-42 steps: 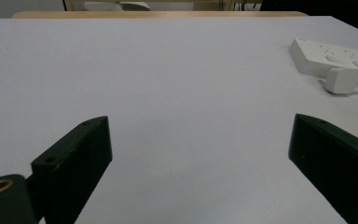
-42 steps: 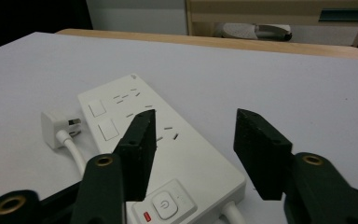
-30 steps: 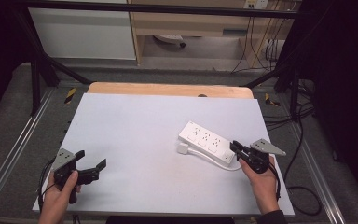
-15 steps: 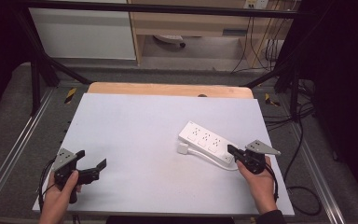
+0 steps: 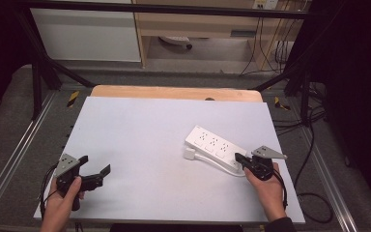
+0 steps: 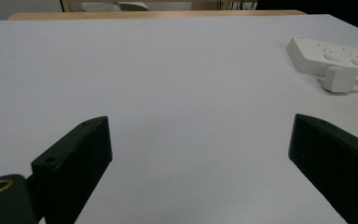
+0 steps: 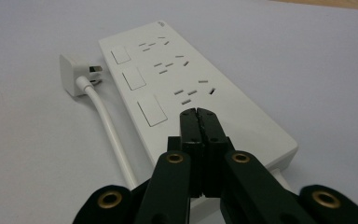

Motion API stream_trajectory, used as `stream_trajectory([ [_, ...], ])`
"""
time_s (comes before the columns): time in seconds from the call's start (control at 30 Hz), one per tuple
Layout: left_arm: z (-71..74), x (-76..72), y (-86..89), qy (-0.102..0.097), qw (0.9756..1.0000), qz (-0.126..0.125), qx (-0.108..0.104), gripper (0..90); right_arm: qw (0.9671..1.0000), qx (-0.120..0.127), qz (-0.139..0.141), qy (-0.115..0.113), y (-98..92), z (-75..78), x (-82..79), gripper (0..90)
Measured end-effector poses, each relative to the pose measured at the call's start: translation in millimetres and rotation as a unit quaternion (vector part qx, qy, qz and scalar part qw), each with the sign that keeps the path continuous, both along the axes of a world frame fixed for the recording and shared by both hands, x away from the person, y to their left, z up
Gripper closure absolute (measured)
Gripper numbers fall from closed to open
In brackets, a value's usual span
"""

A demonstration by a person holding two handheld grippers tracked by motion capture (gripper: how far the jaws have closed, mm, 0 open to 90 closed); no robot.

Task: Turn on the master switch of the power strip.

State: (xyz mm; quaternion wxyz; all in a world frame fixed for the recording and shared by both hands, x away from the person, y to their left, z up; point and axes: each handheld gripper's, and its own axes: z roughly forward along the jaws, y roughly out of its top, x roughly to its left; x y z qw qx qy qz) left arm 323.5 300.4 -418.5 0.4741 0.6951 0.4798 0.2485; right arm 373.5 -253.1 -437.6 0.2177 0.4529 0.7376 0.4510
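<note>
Power strip [image 5: 217, 149] on table [image 5: 140, 130], right half, lying diagonally. Plug [image 5: 189, 154] just beside its left edge. Right gripper [image 5: 239, 159] at strip's near end. Left gripper [image 5: 95, 171] near-left corner, well apart.

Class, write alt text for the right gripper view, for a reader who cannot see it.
A white power strip lies on a pale table, with the right gripper, jaws shut together, held over its near end. The strip's white plug rests beside it on the left, its cable running toward the camera.
</note>
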Motion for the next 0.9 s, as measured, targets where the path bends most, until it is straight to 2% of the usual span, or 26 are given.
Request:
stream_trajectory([
  [0.2, -0.1, 0.2, -0.3, 0.0, 1.0, -0.001, 0.001, 5.9, 0.9999, -0.008, -0.001, 0.009, 1.1, -2.1, 0.7, 90.0],
  [0.9, 0.0, 0.1, -0.4, -0.001, 1.0, -0.001, 0.0, 5.9, 0.9998, -0.016, -0.001, 0.014, 0.9, -5.2, 2.2, 90.0],
])
